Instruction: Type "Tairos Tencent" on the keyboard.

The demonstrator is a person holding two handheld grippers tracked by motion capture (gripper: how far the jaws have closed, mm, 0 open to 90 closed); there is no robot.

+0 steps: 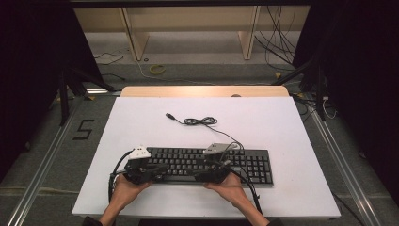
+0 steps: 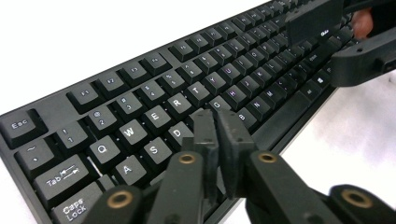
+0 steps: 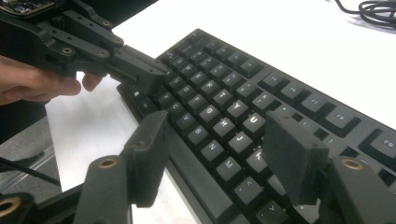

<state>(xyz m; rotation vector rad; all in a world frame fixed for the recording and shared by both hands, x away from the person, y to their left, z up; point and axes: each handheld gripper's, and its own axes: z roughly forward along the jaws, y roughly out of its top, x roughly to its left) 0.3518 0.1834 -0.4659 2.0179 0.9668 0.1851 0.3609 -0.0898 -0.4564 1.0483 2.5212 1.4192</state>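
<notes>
A black keyboard (image 1: 244, 162) lies across the near half of the white table, and its cable (image 1: 202, 121) runs back to a loose coil and a free USB plug (image 1: 169, 115). My left gripper (image 1: 157, 170) is over the keyboard's left part. In the left gripper view its jaws (image 2: 217, 122) are shut together with nothing between them, their tips on the keys (image 2: 154, 116) around F and G. My right gripper (image 1: 207, 172) hovers over the keyboard's middle. Its jaws (image 3: 219, 135) stand open above the lower letter rows (image 3: 219, 126), one of them over the front edge.
The white table top (image 1: 141, 122) has a wooden strip (image 1: 202, 91) along its far edge. Beyond it are wooden shelf legs (image 1: 134, 37), floor cables (image 1: 282, 42) and a yellow ring (image 1: 157, 69). Black stands flank the table. A person's hands hold both grippers at the near edge.
</notes>
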